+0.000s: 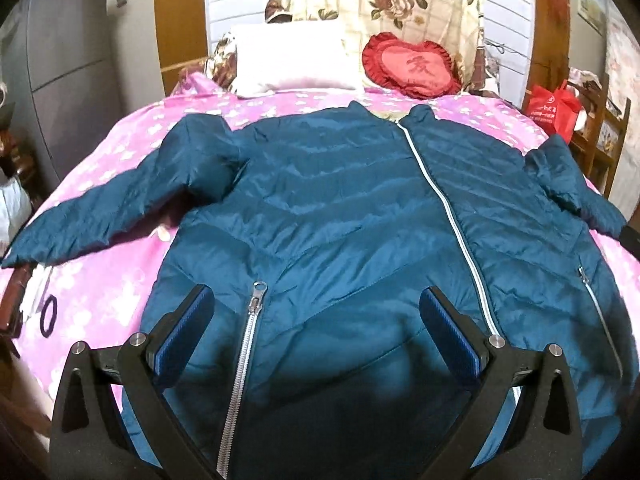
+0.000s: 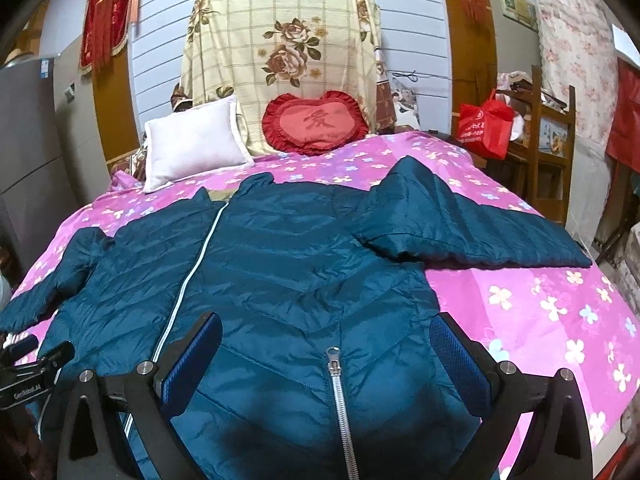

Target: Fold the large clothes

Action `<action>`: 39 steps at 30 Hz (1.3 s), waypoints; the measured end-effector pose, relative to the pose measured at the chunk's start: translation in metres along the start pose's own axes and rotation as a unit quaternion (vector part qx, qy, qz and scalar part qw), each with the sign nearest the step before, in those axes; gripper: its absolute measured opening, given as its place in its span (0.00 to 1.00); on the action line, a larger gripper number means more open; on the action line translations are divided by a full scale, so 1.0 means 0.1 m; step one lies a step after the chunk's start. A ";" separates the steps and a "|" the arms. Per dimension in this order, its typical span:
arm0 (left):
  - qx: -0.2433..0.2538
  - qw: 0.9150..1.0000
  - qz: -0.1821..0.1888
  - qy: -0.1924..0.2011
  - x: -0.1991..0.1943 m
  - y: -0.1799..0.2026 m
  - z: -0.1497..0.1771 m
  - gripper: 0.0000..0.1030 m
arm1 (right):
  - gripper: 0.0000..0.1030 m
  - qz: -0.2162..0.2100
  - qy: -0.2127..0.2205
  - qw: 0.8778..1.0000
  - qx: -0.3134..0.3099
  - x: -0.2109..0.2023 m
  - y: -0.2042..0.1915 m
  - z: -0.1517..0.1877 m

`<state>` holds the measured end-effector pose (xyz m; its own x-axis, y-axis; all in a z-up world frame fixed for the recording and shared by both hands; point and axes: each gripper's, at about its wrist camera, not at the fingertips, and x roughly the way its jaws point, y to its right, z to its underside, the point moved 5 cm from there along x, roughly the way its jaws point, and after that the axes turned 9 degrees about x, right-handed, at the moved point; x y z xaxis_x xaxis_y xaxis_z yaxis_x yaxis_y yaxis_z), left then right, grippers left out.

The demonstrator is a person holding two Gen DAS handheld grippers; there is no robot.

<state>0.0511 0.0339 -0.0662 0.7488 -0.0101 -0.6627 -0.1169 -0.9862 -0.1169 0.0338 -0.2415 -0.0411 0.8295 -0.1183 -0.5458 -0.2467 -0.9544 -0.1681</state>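
A teal quilted puffer jacket (image 1: 340,208) lies flat, front up, on a pink flowered bedspread (image 1: 104,280), collar toward the pillows, both sleeves spread out to the sides. It also fills the right wrist view (image 2: 288,264). Its white centre zip (image 1: 448,208) is closed. My left gripper (image 1: 318,304) is open and empty, hovering over the jacket's lower left half with a silver pocket zip (image 1: 248,344) between its fingers. My right gripper (image 2: 326,334) is open and empty over the lower right half, above the other pocket zip (image 2: 340,400). The left gripper's body shows at the left edge (image 2: 28,372).
A white pillow (image 1: 292,60), a red heart cushion (image 1: 412,66) and a floral covered stack (image 2: 280,60) sit at the bed's head. A red bag (image 2: 484,124) and wooden shelf (image 2: 552,128) stand right of the bed. A dark hair tie (image 1: 49,316) lies left of the jacket.
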 end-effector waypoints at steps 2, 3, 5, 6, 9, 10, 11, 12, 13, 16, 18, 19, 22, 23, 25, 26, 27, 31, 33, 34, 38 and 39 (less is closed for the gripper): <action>-0.002 1.000 0.002 -0.013 0.07 0.00 0.03 1.00 | 1.00 -0.002 0.004 1.000 -0.005 0.00 -0.03 0.01; -0.005 1.000 0.004 -0.014 0.08 0.00 0.05 1.00 | 1.00 -0.002 0.005 1.000 -0.007 0.00 -0.04 0.01; -0.012 1.000 0.014 -0.019 0.13 0.00 0.07 1.00 | 1.00 -0.001 0.012 1.000 -0.014 -0.01 -0.05 0.00; -0.016 0.999 0.025 -0.025 0.17 0.01 0.09 1.00 | 1.00 0.001 0.013 1.000 -0.018 -0.01 -0.05 0.00; -0.025 0.998 0.029 -0.044 0.26 0.00 0.14 1.00 | 1.00 0.005 0.013 1.000 -0.022 0.00 -0.04 0.00; -0.028 0.998 0.028 -0.053 0.30 0.00 0.17 1.00 | 1.00 0.004 0.013 1.000 -0.020 0.00 -0.04 0.00; -0.033 0.997 0.029 -0.061 0.35 -0.01 0.20 1.00 | 1.00 0.002 0.014 1.000 -0.018 0.00 -0.04 -0.01; -0.037 0.997 0.030 -0.066 0.37 -0.01 0.22 1.00 | 1.00 0.001 0.012 1.000 -0.017 0.00 -0.04 -0.01; -0.039 0.997 0.031 -0.065 0.38 -0.02 0.23 1.00 | 1.00 0.002 0.009 1.000 -0.018 0.01 -0.04 0.00; -0.034 0.997 0.028 -0.064 0.38 0.01 0.24 1.00 | 1.00 -0.003 0.008 1.000 -0.021 0.01 -0.06 0.01; -0.032 0.997 0.026 -0.064 0.38 0.01 0.25 1.00 | 1.00 -0.007 0.008 1.000 -0.022 0.02 -0.08 0.02; -0.032 0.997 0.026 -0.064 0.38 0.01 0.25 1.00 | 1.00 -0.008 0.006 1.000 -0.022 0.03 -0.10 0.03; -0.033 0.997 0.028 -0.066 0.39 0.00 0.26 1.00 | 1.00 -0.006 -0.003 1.000 -0.019 0.07 -0.11 0.06; -0.033 0.997 0.029 -0.067 0.41 0.00 0.25 1.00 | 1.00 -0.008 -0.005 1.000 -0.017 0.06 -0.11 0.06; -0.034 0.997 0.031 -0.068 0.41 -0.01 0.26 1.00 | 1.00 -0.005 -0.004 1.000 -0.014 0.06 -0.11 0.06; -0.035 0.997 0.032 -0.069 0.41 -0.01 0.26 1.00 | 1.00 0.001 -0.005 1.000 -0.015 0.07 -0.10 0.06; -0.035 0.996 0.032 -0.069 0.41 -0.01 0.26 1.00 | 1.00 0.003 -0.006 1.000 -0.016 0.07 -0.09 0.06; -0.036 0.996 0.036 -0.072 0.44 -0.02 0.26 1.00 | 1.00 0.005 -0.018 1.000 -0.015 0.09 -0.07 0.08; -0.035 0.996 0.036 -0.073 0.44 -0.02 0.27 1.00 | 1.00 0.016 -0.026 0.999 -0.017 0.12 -0.04 0.09; -0.034 0.996 0.036 -0.073 0.45 -0.01 0.27 1.00 | 1.00 0.017 -0.029 0.999 -0.014 0.13 -0.03 0.09; -0.031 0.996 0.035 -0.075 0.46 0.00 0.26 1.00 | 1.00 0.021 -0.030 0.999 -0.005 0.13 0.03 0.10; -0.031 0.996 0.035 -0.075 0.46 0.00 0.26 1.00 | 1.00 0.021 -0.029 0.999 -0.006 0.12 0.03 0.10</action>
<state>0.0680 0.0381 -0.1159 0.6341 -0.0587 -0.7710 -0.1214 -0.9923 -0.0243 0.0380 -0.2432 -0.0559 0.7884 -0.1423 -0.5985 -0.2744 -0.9521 -0.1351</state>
